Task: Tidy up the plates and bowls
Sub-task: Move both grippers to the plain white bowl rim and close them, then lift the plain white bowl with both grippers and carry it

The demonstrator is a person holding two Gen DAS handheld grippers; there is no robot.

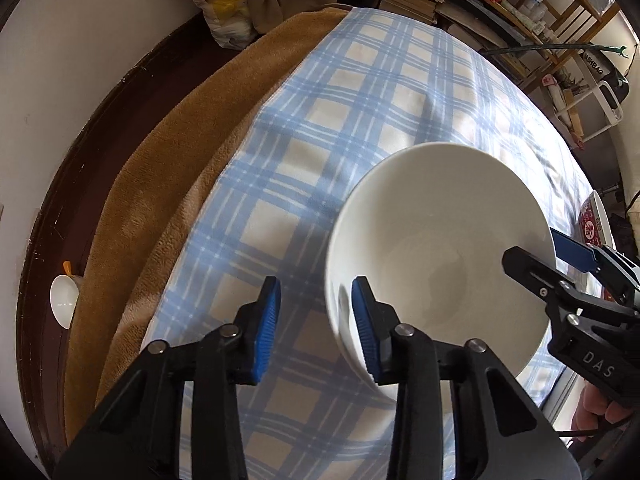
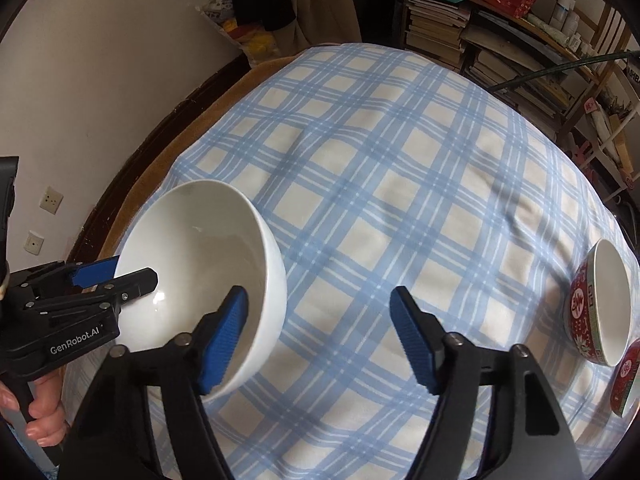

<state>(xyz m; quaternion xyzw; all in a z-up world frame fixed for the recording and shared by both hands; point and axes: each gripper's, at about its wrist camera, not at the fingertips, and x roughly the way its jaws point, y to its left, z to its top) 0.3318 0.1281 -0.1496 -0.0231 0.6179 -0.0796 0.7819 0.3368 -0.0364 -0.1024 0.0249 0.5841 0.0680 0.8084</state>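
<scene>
Straddling the near wall of the plain white ceramic bowl [image 1: 436, 248], the left tongs [image 1: 316, 328] are standing with one blue ribbed pad [image 1: 266, 328] outside the rim and the other pad inside, a clear gap showing on the outer side, so they are sitting open around the wall rather than pinching it. Reaching in from the opposite side, the right tongs [image 2: 320, 340] are placing one blue finger [image 2: 222, 340] inside the same bowl's near edge while the other finger is hanging over bare cloth, well apart, so these tongs are open too. A hand [image 2: 44, 412] is gripping the handle of the left tool at the lower left of the right wrist view. That white bowl is resting on the blue-and-cream checked cloth [image 2: 380, 200] covering the worktop, toward its left side. Farther right, a red patterned bowl with a white inside [image 2: 600, 308] is sitting near the cloth's edge, with a second red patterned piece [image 2: 628, 376] just beside it, cut off by the frame. Beyond the cloth, a brown fleece blanket [image 1: 168, 168] is showing along the left margin, and wooden shelves of books [image 2: 440, 32] are standing at the far wall.
</scene>
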